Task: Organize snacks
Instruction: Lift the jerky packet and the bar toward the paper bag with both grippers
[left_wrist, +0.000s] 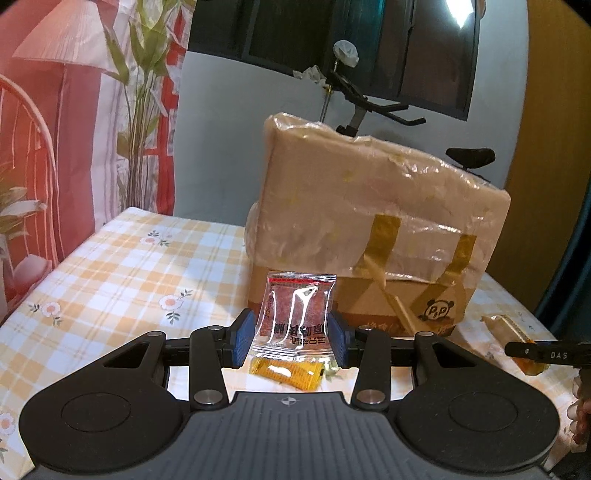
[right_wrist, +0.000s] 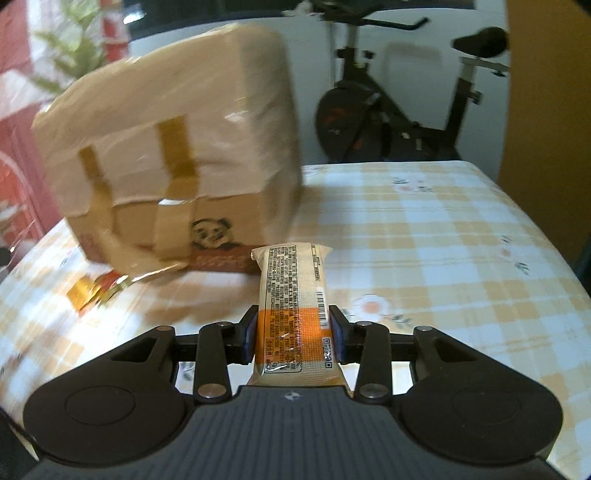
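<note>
Both snacks are lifted in front of the taped cardboard box (left_wrist: 369, 229). The left gripper (left_wrist: 291, 341) clamps a clear red packet (left_wrist: 297, 312); the right gripper (right_wrist: 293, 338) clamps a cream-orange bar (right_wrist: 293, 310). Next likely calls for carrying them to the box.

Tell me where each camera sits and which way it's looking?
Left wrist: rides the left gripper, looking forward at its clear snack packet and the wrapped box; blue pads show.
Right wrist: rides the right gripper, looking forward at its snack bar.
Shared: box, checked tablecloth, exercise bike.
</note>
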